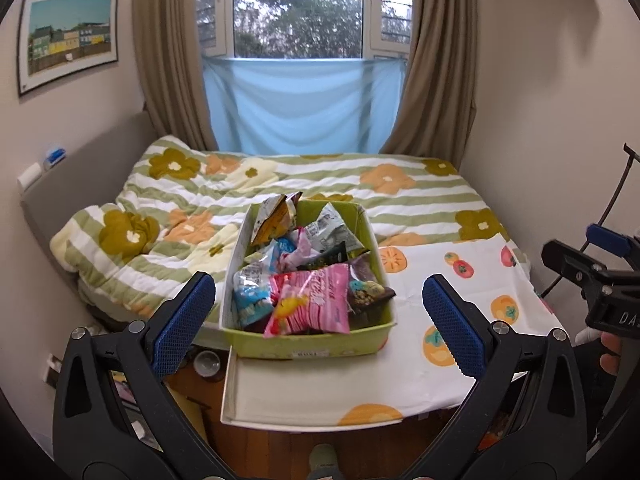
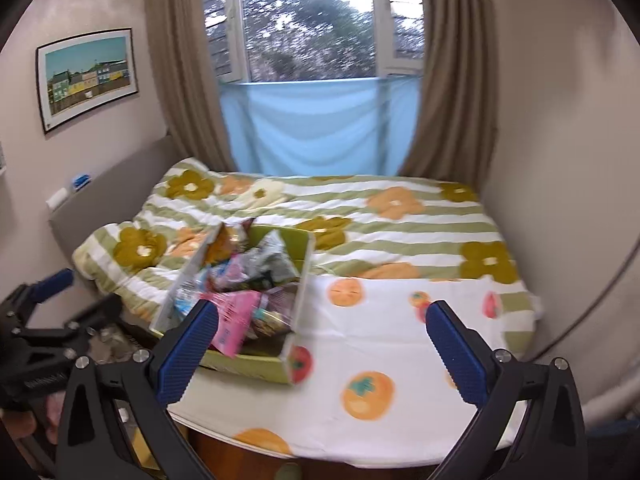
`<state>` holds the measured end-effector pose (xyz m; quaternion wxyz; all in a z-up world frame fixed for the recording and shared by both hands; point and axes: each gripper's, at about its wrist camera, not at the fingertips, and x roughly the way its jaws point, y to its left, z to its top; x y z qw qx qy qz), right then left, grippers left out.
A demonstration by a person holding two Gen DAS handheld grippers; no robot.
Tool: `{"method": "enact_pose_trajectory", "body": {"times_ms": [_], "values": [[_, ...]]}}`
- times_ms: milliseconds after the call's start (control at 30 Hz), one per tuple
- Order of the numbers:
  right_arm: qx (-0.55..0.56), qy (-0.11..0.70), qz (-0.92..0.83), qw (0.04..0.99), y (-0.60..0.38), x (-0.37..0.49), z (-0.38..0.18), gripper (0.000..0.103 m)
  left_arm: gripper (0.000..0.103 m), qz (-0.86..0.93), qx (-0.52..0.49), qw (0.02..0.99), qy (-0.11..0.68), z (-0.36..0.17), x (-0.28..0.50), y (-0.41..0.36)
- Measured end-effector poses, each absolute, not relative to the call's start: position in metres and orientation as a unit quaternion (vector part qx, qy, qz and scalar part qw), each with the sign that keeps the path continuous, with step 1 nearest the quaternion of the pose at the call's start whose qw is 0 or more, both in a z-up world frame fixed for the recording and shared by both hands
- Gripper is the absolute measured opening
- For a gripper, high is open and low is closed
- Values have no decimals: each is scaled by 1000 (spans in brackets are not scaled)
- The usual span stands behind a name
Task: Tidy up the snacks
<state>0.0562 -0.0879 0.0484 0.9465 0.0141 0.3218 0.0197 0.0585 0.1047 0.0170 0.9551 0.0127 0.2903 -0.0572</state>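
A green box [image 1: 256, 346] full of snack packets stands on a white fruit-print cloth [image 1: 448, 280] at the near edge of a bed. A pink packet [image 1: 316, 300] lies on top at the front, with blue, grey and dark packets behind it. My left gripper [image 1: 318, 320] is open and empty, its blue pads either side of the box's front, held short of it. My right gripper [image 2: 320, 344] is open and empty, to the right of the box [image 2: 256, 366], over the cloth [image 2: 380, 320]. The right gripper also shows at the right edge of the left wrist view [image 1: 592, 280].
A striped flower quilt [image 1: 200, 208] covers the bed behind the box. A wall stands close on the right [image 1: 540, 120]. A headboard [image 1: 80, 172] runs along the left. Curtains and a window [image 1: 300, 20] are at the far end. Wooden floor [image 1: 280, 448] lies below the bed's edge.
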Motion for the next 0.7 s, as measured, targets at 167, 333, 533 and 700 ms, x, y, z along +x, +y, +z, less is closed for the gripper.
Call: {"method": "enact_pose_trajectory", "body": {"times_ms": [167, 333, 533, 700], "values": [[5, 308, -11, 951, -105, 20, 42, 103, 103, -58, 12, 959, 276, 15, 30, 92], [9, 303, -24, 952, -121, 0, 40, 103, 103, -58, 12, 964, 261, 16, 15, 83], [10, 292, -30, 956, -124, -7, 43, 103, 103, -57, 19, 967, 250, 18, 7, 77], [12, 285, -31, 958, -122, -11, 46, 103, 103, -56, 21, 967, 246, 18, 4, 76]]}}
